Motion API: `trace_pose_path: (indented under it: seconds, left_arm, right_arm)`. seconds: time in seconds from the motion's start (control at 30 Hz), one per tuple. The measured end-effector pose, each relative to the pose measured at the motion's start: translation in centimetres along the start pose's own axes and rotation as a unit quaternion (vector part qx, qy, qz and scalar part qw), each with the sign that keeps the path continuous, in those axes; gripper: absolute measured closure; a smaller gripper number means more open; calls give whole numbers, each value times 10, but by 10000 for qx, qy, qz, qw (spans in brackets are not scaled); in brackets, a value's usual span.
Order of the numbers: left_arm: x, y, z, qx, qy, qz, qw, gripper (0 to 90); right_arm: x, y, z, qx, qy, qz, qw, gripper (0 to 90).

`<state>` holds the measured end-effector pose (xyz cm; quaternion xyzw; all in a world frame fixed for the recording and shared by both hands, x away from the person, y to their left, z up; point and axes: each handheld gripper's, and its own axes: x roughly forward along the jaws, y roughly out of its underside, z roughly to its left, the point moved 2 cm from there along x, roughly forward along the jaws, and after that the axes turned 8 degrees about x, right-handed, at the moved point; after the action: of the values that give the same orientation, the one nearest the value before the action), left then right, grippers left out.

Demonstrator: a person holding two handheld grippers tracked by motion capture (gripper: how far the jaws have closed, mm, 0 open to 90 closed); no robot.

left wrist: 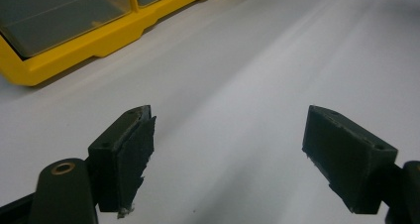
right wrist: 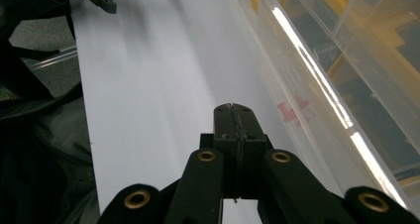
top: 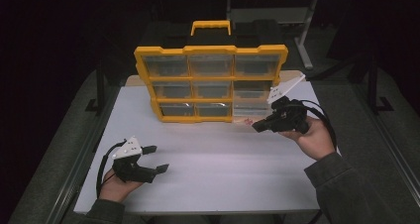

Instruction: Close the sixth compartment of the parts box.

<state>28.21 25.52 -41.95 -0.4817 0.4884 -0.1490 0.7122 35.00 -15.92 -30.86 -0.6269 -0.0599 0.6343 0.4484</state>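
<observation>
I'm seeing the organizer (top: 210,83) standing upright at 12 o'clock on the tabletop (top: 213,169), its clear bottom-right drawer (top: 250,110) sitting slightly proud. Right hand-held gripper (top: 257,127) is hovering at its 5 o'clock, jaws pressed together on nothing. Left hand-held gripper (top: 157,158) is idling at 7 o'clock, jaws wide. I'm judging the drawer light, stiff and slick; pinching its front lip looks best. The case looks tippy, so I'd pull gently.
</observation>
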Motion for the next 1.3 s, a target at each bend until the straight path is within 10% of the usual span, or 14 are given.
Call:
trace_pose_path:
  seconds: [1.3]
  left_arm:
    - [-1, 0, 2, 82, -7, 43, 10000, 197]
  right_arm:
    - [2, -11, -11, 56, 316, 54, 9995, 889]
